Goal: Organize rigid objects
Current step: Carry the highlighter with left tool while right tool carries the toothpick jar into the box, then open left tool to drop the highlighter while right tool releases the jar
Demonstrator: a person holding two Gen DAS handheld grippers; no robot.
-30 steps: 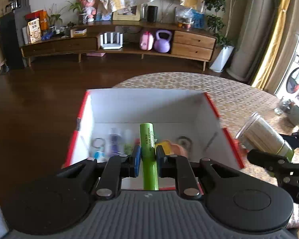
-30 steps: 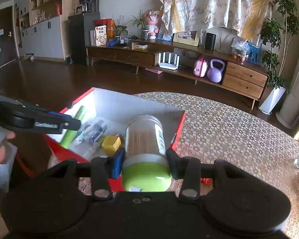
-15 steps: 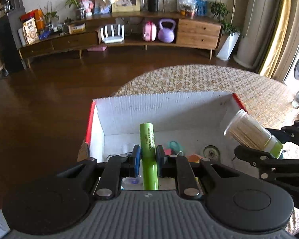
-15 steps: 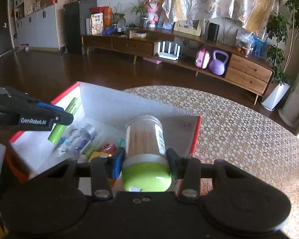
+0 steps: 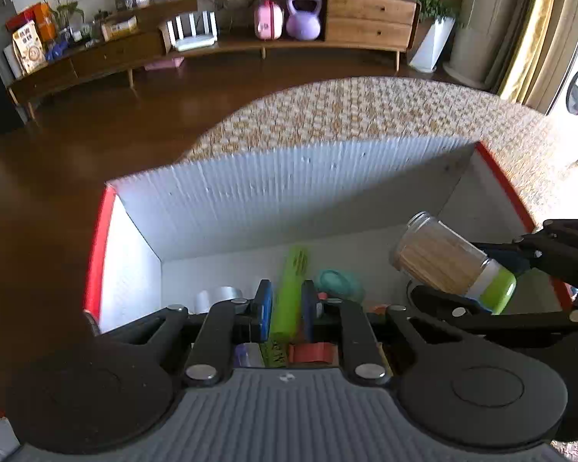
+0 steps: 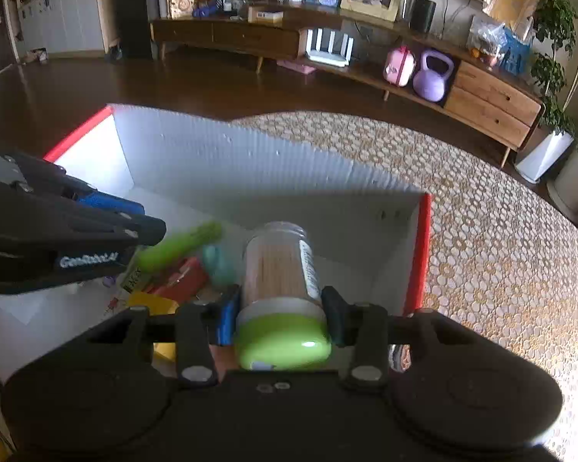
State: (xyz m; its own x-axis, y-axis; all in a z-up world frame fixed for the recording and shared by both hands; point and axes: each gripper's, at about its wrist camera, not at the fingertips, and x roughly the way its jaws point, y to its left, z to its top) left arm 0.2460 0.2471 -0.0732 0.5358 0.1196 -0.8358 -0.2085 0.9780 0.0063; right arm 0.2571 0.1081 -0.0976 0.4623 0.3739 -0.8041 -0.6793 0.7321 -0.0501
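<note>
Both tongs over the red-edged white corrugated box (image 5: pixel 289 200): left tongs (image 5: pixel 285 308) clenched on slim green tube (image 5: pixel 289 292), right tongs (image 6: pixel 279 315) clenched on green-capped clear toothpick jar (image 6: pixel 279 269); lower each onto bare floor ahead of its tips, unclench low.

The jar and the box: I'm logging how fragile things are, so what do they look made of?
The jar looks like clear plastic or glass, since the wooden sticks inside show through; its lime-green cap is glossy, probably plastic. The box has fine ribbed white walls, suggesting corrugated plastic sheet or cardboard.
</note>
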